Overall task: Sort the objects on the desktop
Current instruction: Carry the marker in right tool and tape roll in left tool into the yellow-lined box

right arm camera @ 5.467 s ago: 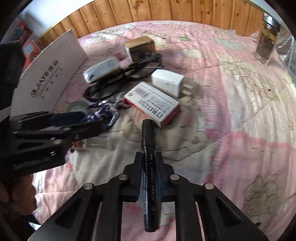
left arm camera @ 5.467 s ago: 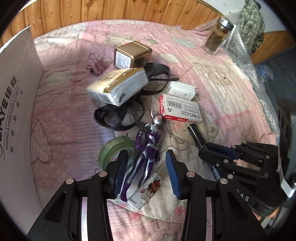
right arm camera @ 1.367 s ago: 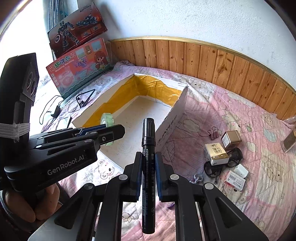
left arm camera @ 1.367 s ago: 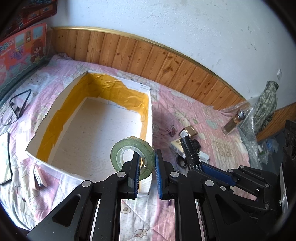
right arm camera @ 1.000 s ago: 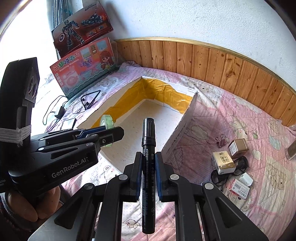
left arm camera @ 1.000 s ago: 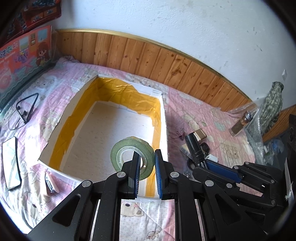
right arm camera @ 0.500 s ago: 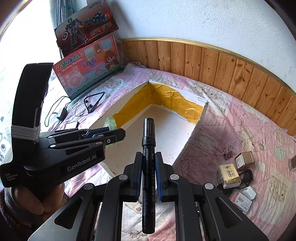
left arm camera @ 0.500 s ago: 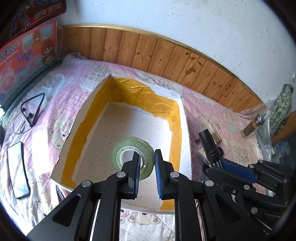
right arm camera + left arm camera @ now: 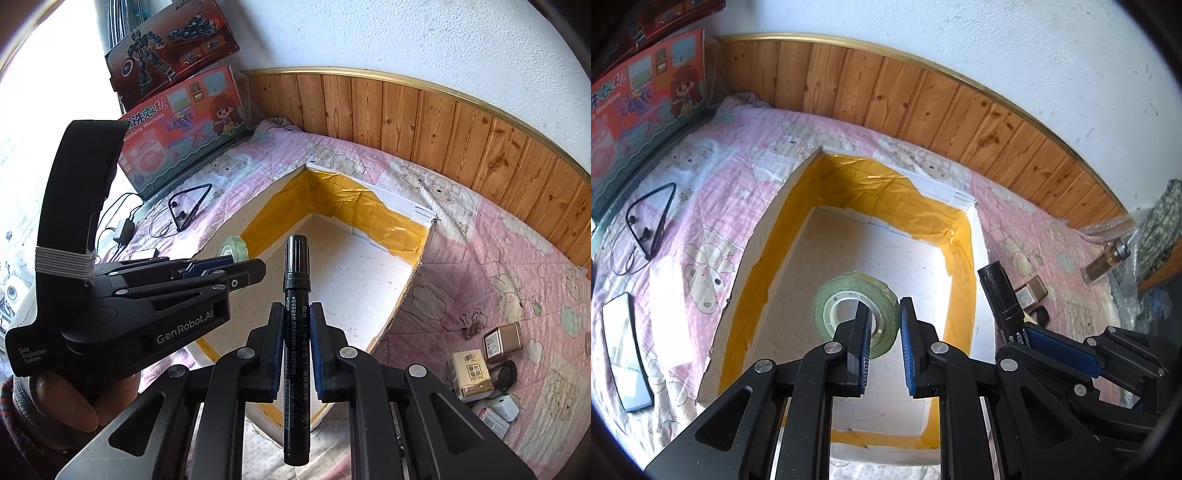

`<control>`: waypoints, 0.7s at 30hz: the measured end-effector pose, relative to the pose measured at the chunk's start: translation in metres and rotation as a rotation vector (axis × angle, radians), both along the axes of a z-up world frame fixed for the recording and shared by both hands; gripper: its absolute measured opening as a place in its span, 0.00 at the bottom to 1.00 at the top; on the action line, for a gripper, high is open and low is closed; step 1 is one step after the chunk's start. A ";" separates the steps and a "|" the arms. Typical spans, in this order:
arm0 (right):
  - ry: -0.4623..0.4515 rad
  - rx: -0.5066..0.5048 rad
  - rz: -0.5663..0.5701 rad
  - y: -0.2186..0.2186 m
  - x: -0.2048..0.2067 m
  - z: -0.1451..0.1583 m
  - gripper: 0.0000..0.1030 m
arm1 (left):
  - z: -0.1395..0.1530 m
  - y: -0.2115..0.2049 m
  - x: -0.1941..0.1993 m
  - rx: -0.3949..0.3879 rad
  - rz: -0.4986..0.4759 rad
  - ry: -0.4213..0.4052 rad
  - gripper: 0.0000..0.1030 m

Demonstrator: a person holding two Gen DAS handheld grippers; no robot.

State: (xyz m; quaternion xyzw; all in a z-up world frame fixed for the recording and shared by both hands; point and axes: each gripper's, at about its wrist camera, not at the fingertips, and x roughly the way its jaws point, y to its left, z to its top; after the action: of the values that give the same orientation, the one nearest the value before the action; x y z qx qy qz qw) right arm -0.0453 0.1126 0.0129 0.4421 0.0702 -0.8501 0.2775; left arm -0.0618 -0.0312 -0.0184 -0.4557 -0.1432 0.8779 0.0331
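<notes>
My left gripper (image 9: 884, 325) is shut on a green tape roll (image 9: 846, 299) and holds it above the open white box with yellow-taped walls (image 9: 960, 236). The roll also shows in the right wrist view (image 9: 233, 248). My right gripper (image 9: 296, 325) is shut on a black marker (image 9: 295, 295), upright, over the box's near right part (image 9: 421, 258). The marker (image 9: 1001, 291) shows right of the tape in the left wrist view.
A phone (image 9: 626, 350) and black earphones (image 9: 646, 225) lie left of the box on the pink quilt. Small boxes, a charger and a binder clip (image 9: 472, 321) lie right of it. Toy boxes (image 9: 184, 125) stand at the back left. A jar (image 9: 1106, 262) stands far right.
Both grippers have moved further over the box, with the tape roll and the marker still held. The box now fills more of both views.
</notes>
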 end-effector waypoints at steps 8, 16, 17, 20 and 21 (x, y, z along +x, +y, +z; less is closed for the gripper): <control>-0.022 0.007 0.004 -0.008 -0.022 -0.006 0.14 | -0.008 -0.008 -0.024 0.016 0.017 -0.037 0.15; -0.046 0.011 -0.001 -0.014 -0.044 -0.012 0.14 | -0.018 -0.012 -0.047 0.024 0.030 -0.076 0.15; -0.051 0.010 -0.002 -0.015 -0.047 -0.014 0.14 | -0.019 -0.013 -0.050 0.023 0.032 -0.081 0.15; -0.067 0.006 -0.008 -0.016 -0.056 -0.018 0.14 | -0.024 -0.015 -0.058 0.028 0.039 -0.096 0.15; -0.073 0.004 -0.011 -0.016 -0.060 -0.019 0.14 | -0.025 -0.015 -0.061 0.027 0.040 -0.099 0.15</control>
State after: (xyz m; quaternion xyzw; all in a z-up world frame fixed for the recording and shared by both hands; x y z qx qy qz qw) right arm -0.1050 0.0968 -0.0061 0.4739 0.0596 -0.8347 0.2743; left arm -0.1224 -0.0462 -0.0431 -0.4950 -0.1657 0.8528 0.0147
